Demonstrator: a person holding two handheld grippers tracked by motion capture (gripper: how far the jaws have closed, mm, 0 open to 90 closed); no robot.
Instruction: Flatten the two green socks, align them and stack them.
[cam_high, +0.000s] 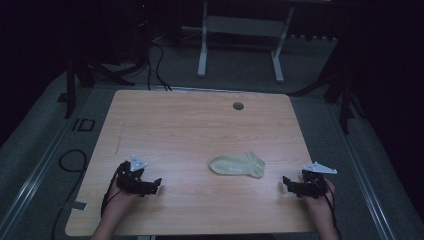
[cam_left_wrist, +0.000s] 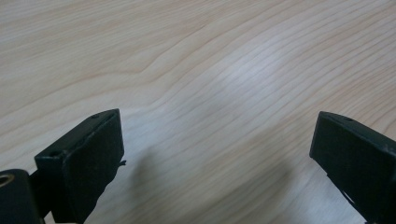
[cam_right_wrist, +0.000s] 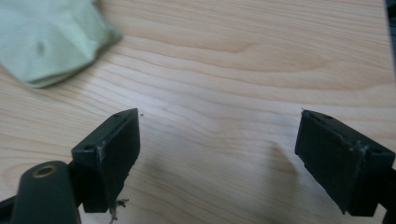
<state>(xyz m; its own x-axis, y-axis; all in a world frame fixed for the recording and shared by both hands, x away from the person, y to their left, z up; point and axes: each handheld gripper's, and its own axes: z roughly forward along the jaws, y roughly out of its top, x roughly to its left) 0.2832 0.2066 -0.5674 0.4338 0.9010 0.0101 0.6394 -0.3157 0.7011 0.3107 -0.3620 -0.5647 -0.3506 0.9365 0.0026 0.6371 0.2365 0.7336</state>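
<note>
Forearms come in from the near edge, one on each side, each hand gripping a black two-jaw tool low over the wooden table (cam_high: 200, 125).

That table is the biggest thing around them: pale wood grain, rounded corners, with a small grey round grommet (cam_high: 238, 106) set into it far beyond both pairs of fingers, close to the far edge. Past the far edge, white table legs (cam_high: 202, 47) stand on a grey floor, and black cables (cam_high: 157, 65) run off into the dark.

Next in size is the sock (cam_high: 238, 165), pale green, lying flat on the wood between the two tools. It sits nearer the right gripper (cam_high: 286, 184) than the left, ahead of that gripper's fingertips and off to their inner side, not touching them. In the right gripper view a corner of the sock (cam_right_wrist: 46, 42) lies beyond the left-hand finger (cam_right_wrist: 112, 158), well clear of it, with bare wood between the jaws.

The right gripper has its jaws spread wide and nothing sits between them. The left gripper (cam_high: 157, 185) points inward towards the sock but stays well apart from it; in the left gripper view its fingers (cam_left_wrist: 88, 163) are likewise spread wide, with bare wood grain between and ahead of them, and they hold nothing.
</note>
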